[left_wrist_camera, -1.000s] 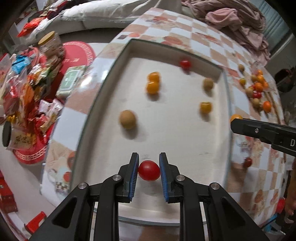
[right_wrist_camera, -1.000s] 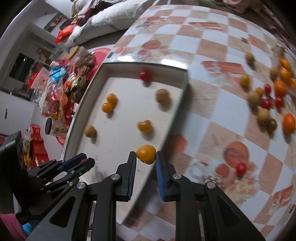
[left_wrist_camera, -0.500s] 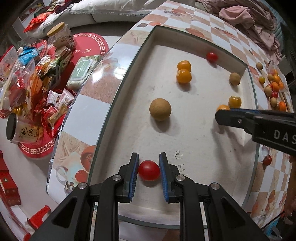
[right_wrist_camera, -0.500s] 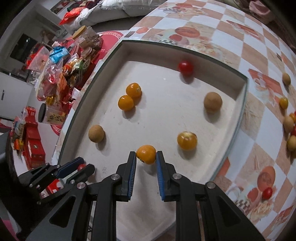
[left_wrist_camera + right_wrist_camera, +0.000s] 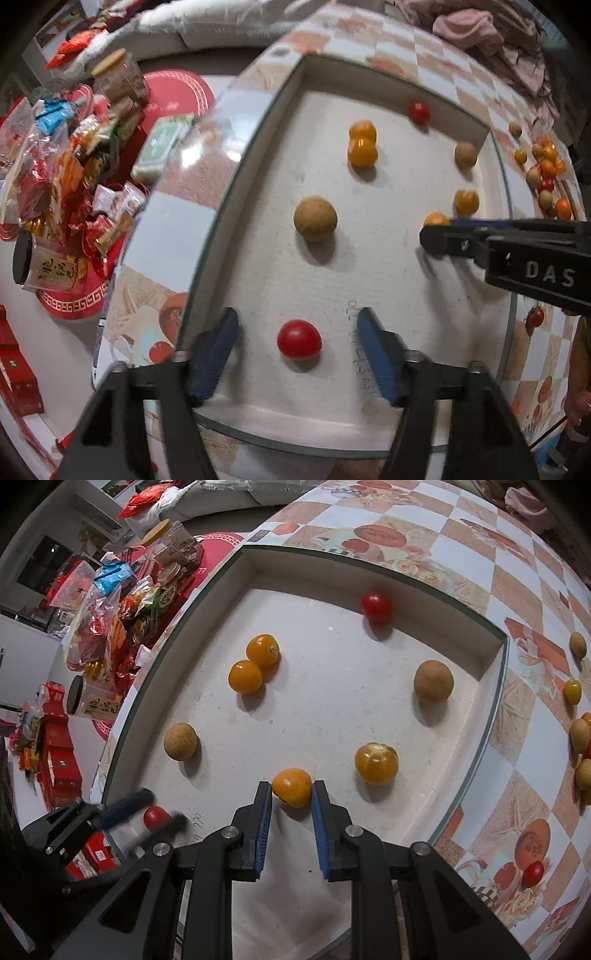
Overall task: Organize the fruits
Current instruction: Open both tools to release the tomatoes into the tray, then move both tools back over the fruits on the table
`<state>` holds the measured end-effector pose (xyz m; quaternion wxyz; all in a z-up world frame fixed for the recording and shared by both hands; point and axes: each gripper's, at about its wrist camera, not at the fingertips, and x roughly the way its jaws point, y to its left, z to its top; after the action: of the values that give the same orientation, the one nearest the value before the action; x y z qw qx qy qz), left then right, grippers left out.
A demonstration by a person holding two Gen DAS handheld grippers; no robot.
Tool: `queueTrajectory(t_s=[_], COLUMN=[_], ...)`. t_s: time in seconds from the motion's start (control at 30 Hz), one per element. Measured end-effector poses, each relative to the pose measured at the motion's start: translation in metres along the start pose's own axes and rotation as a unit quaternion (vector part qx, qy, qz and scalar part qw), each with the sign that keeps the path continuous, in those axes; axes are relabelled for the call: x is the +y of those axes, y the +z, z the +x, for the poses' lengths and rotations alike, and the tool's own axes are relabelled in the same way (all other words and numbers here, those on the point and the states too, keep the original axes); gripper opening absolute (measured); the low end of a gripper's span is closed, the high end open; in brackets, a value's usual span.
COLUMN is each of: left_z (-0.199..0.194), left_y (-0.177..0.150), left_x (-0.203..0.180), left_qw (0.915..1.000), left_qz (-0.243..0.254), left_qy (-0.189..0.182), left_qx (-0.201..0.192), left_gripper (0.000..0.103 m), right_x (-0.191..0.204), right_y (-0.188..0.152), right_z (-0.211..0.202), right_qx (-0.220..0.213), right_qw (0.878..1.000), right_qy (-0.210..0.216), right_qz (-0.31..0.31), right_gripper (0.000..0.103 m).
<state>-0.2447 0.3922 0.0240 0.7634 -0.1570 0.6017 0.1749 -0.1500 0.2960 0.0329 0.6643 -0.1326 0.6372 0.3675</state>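
Observation:
A white tray point(image 5: 388, 280) lies on the checkered table. My left gripper point(image 5: 297, 336) is open, its jaws wide apart on either side of a red tomato point(image 5: 299, 339) that rests on the tray floor. My right gripper point(image 5: 291, 790) is shut on an orange fruit point(image 5: 291, 786) low over the tray. In the tray also lie two brown fruits point(image 5: 180, 741) point(image 5: 433, 681), two touching orange fruits point(image 5: 255, 662), a pale orange one point(image 5: 376, 762) and another red tomato point(image 5: 376, 606). The right gripper shows in the left wrist view point(image 5: 436, 229).
Several loose fruits point(image 5: 546, 173) lie on the table right of the tray point(image 5: 580, 734). A red tomato point(image 5: 533, 873) lies near the table's front right. Snack packets and jars point(image 5: 66, 147) crowd the floor to the left. Pink cloth point(image 5: 480, 29) lies at the back.
My left gripper has opened and let go of the red tomato, which now rests on the tray. My right gripper has brought the orange fruit lower, into the tray.

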Motion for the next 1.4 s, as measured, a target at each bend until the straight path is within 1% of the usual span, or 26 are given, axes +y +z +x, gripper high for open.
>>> queueTrajectory(t_s=[0.07,0.13,0.17,0.2,0.23,0.27,0.37,0.43,0.47,0.5,0.73,0.87,0.97,1.17,1.23,1.4], left_z=[0.0,0.001,0.001,0.001,0.0,-0.001,-0.003,-0.004,-0.005,-0.006,-0.009,-0.014,-0.019,-0.025,-0.025,-0.026], left_y=[0.0,0.0,0.0,0.0,0.0,0.0,0.0,-0.001,-0.001,-0.001,0.0,0.003,0.006,0.012,0.014,0.015], left_x=[-0.002,-0.005,-0.005,-0.005,-0.005,-0.005,-0.004,-0.005,-0.005,-0.005,-0.009,-0.021,-0.037,-0.074,-0.087,-0.12], left_qw=[1.0,0.9999,0.9998,0.9999,0.9999,0.9999,0.9999,0.9999,0.9999,0.9999,0.9997,0.9993,0.9985,0.9957,0.9943,0.9909], left_qz=[0.009,0.014,0.015,0.014,0.013,0.011,0.008,0.008,0.008,0.008,0.021,0.036,0.055,0.09,0.102,0.127], left_qy=[0.001,0.0,-0.002,-0.002,-0.002,-0.004,-0.007,-0.006,-0.005,-0.004,0.006,0.004,-0.001,-0.023,-0.03,-0.044], left_qx=[0.001,0.008,0.009,0.008,0.008,0.007,0.006,0.006,0.006,0.006,0.011,0.01,0.006,-0.001,0.0,0.002], left_gripper=[0.068,0.069,0.069,0.069,0.069,0.069,0.069,0.069,0.069,0.069,0.069,0.069,0.069,0.069,0.069,0.069], right_x=[-0.001,-0.002,-0.002,-0.002,-0.002,-0.002,-0.003,-0.004,-0.004,-0.006,-0.017,-0.027,-0.04,-0.09,-0.11,-0.146], right_y=[0.0,0.0,0.0,-0.001,-0.001,-0.002,-0.003,-0.003,-0.003,-0.002,-0.003,-0.006,-0.016,-0.06,-0.076,-0.105], right_z=[0.0,0.0,0.0,-0.001,-0.002,-0.003,-0.006,-0.009,-0.01,-0.013,-0.044,-0.06,-0.068,-0.085,-0.087,-0.09], right_qx=[0.002,0.003,0.003,0.002,0.001,-0.001,-0.005,-0.007,-0.01,-0.016,-0.058,-0.074,-0.079,-0.081,-0.077,-0.068], right_qw=[1.0,1.0,1.0,1.0,1.0,1.0,1.0,1.0,1.0,1.0,0.997,0.995,0.994,0.989,0.986,0.979], right_qy=[0.003,0.008,0.011,0.011,0.009,0.009,0.014,0.018,0.021,0.025,0.042,0.038,0.028,-0.008,-0.016,-0.035], right_qz=[0.0,-0.001,-0.001,-0.001,-0.001,-0.002,-0.001,0.001,0.004,0.008,0.043,0.059,0.075,0.127,0.149,0.189], right_gripper=[0.024,0.028,0.034,0.044,0.048,0.051,0.053,0.065,0.08,0.082,0.082,0.082,0.082,0.082,0.082,0.082])
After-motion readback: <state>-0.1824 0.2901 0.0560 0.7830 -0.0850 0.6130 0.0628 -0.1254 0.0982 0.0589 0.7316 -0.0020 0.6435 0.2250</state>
